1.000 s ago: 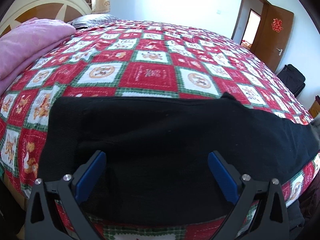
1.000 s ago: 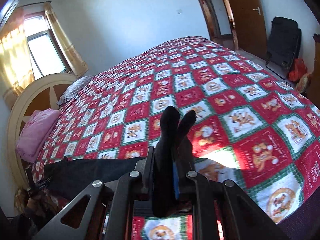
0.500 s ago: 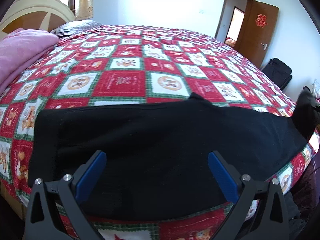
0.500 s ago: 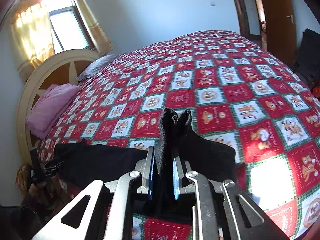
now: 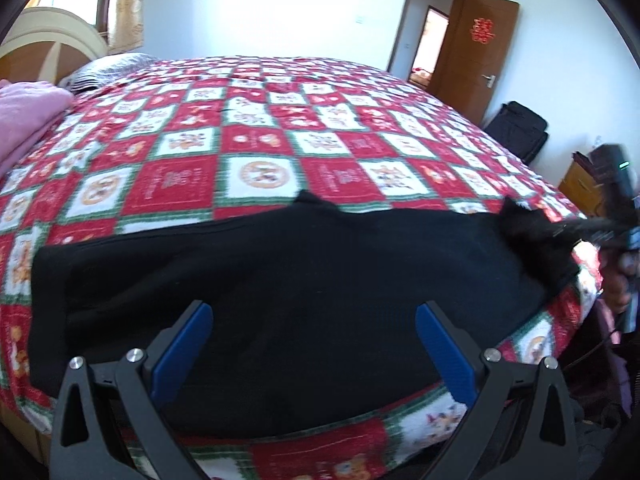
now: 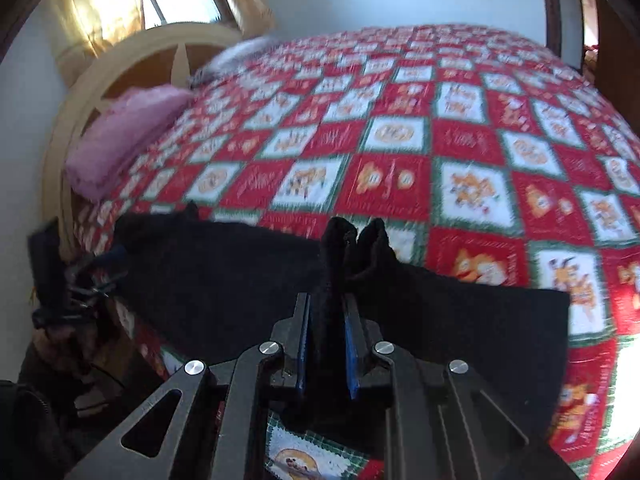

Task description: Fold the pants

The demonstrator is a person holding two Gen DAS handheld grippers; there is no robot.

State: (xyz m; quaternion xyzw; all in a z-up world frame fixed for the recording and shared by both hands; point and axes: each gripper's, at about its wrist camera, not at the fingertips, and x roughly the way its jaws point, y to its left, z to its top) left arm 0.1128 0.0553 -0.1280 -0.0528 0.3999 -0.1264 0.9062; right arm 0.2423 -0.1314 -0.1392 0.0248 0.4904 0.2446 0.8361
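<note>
Pants: black pants (image 5: 304, 280) of a plain, matte knit-looking cloth, with no print or trim that can be made out; they lie as one long dark band across the near edge of the bed.
Where they lie: on the quilt (image 5: 256, 148), a red, white and green checked cover with small cartoon pictures in its squares; the near long edge of the pants runs along the edge of the bed.
Shape: mostly flat and smooth; one small peak of cloth stands up along the far edge near the middle, and the left end shows a straight band-like border with a faint seam line.
Right end: this end is lifted off the quilt and bunched into two upright folds (image 6: 354, 240).
Right claw: the right gripper (image 6: 326, 344) is clenched on that bunched end of the pants, the cloth filling the narrow gap between its blue pads (image 6: 349, 354); in the left wrist view it shows only as a blur at the right edge (image 5: 600, 228).
Left claw: the left gripper (image 5: 312, 344) is released, its blue pads (image 5: 182, 350) spread wide above the middle of the pants with nothing gripped between them.
Around: a pink blanket (image 6: 120, 140) lies folded at the head of the bed beside the cream headboard (image 6: 120, 64); a brown door (image 5: 480, 52) stands open on the far wall.
</note>
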